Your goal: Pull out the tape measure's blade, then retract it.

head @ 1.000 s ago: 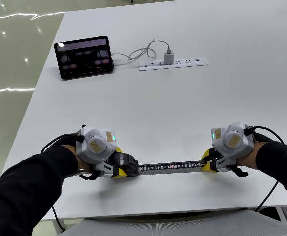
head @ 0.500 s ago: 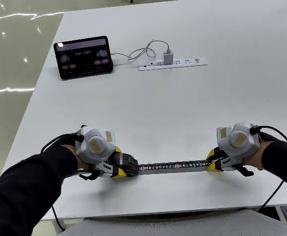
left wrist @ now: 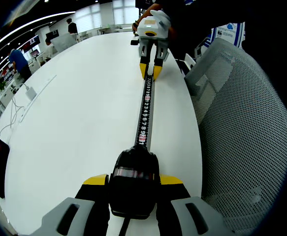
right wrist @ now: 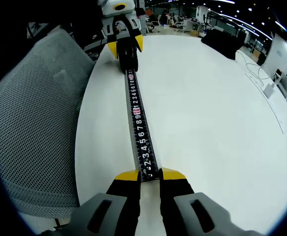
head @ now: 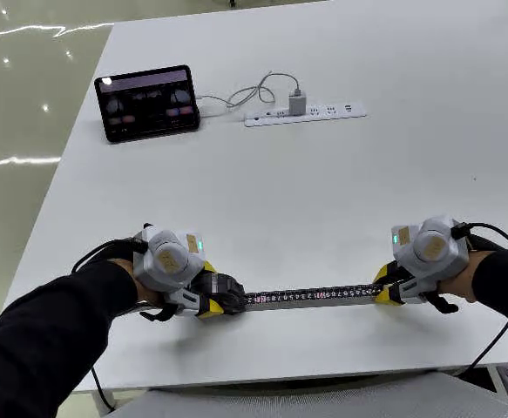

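A white table [head: 323, 192] was viewed from above in the head view. Close to its near edge, a black tape measure [left wrist: 133, 189] was gripped between the yellow-tipped jaws of the left hand-held gripper [left wrist: 133, 179], which were pressed against the case on both sides. Whether the case rested on the table or was held just above it could not be told.

From the case, the blade [head: 314, 296] was drawn out in a straight line to the right, roughly parallel to the near edge and marked with black and red numerals. Its far end was pinched between the jaws of the right hand-held gripper [right wrist: 149, 175], which were closed on the tip. The two tools were held well apart, each by an arm in a black sleeve [head: 44, 331].

At the far left of the table, a dark tablet [head: 147, 102] was propped with its screen lit. A white power strip [head: 306, 111] lay to its right, joined to it by a looping cable [head: 245, 91]. A grey mesh chair back [right wrist: 35, 123] was seen just off the near edge.
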Demonstrator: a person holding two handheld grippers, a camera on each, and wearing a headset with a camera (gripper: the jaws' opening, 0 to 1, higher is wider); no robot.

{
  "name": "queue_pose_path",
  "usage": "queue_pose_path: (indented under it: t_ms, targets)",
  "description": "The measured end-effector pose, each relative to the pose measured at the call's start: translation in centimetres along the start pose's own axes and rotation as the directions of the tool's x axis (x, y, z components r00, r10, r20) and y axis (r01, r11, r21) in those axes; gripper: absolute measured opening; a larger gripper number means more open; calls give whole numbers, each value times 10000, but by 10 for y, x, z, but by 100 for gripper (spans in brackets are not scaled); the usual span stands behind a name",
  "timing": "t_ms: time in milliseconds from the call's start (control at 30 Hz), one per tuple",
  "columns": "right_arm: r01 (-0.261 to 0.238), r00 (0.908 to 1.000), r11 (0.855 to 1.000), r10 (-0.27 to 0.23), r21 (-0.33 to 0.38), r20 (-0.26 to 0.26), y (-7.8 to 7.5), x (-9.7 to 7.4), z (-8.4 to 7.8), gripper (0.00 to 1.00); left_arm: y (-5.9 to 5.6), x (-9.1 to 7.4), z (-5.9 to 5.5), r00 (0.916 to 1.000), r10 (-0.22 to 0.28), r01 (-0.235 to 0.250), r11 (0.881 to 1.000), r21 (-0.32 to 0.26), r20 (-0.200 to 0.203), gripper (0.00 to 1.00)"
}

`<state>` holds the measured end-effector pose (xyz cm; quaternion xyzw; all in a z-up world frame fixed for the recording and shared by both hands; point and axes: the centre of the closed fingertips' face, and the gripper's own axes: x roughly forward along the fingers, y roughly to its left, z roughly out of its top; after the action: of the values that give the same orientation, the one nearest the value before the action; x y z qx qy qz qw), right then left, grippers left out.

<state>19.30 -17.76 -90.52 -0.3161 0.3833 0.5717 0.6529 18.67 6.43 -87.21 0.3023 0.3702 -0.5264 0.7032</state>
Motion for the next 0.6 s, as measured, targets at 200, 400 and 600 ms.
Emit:
queue_pose_path:
  t_ms: [200,400,600]
  targets:
    - [20,10000,10000,-20,17,-27,-1,-3,-4,9,0,0,0,10000,-5,5,10000,-7,4,32]
    - [64,9999,10000,-64,-2,-77,-2,-4,-6,9,0,0,0,10000,-10,10,10000,-7,-3,32]
    - [102,9999,9999,-101,31,-91,-3,-6,-9,9,0,-1,0,10000,-10,10,10000,0,-8,32]
